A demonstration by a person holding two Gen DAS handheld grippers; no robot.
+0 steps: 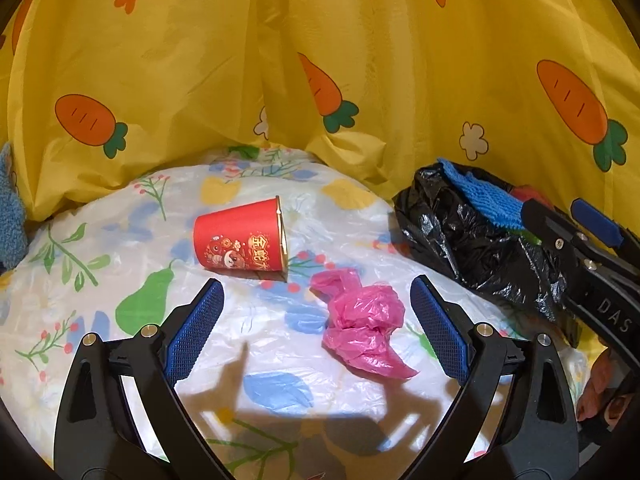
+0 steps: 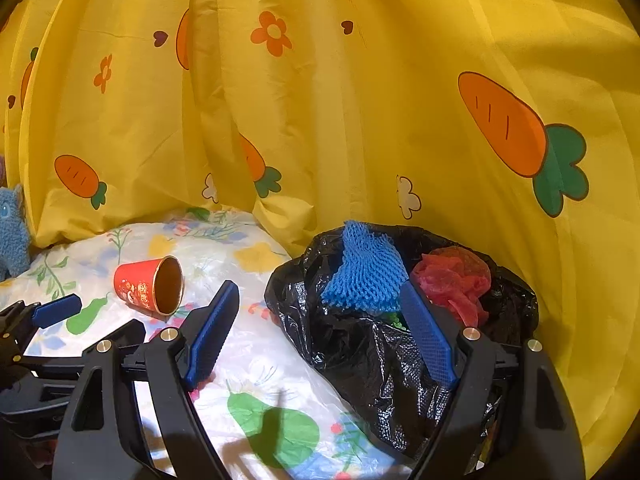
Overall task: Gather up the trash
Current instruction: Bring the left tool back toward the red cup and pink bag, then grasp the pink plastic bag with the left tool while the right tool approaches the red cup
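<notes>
A crumpled pink plastic bag (image 1: pixel 362 326) lies on the flowered sheet, just ahead of and between the blue pads of my left gripper (image 1: pixel 317 284), which is open and not touching it. Behind it a red paper cup (image 1: pixel 240 240) (image 2: pixel 148 284) lies on its side. To the right sits a black trash bag (image 1: pixel 472 240) (image 2: pixel 360 352) holding a blue foam net (image 2: pixel 366 276) and red netting (image 2: pixel 456 280). My right gripper (image 2: pixel 318 288) stands open at the bag's mouth with nothing between its pads; one pad rests beside the blue net. It also shows as the right gripper (image 1: pixel 576 224) in the left wrist view.
A yellow curtain with carrots (image 1: pixel 320 60) (image 2: pixel 320 120) hangs close behind everything. A flower-printed plastic sheet (image 1: pixel 100 280) (image 2: pixel 260 360) covers the surface. A blue plush toy (image 2: pixel 12 232) (image 1: pixel 10 208) stands at the far left. A hand (image 1: pixel 600 392) holds the right gripper.
</notes>
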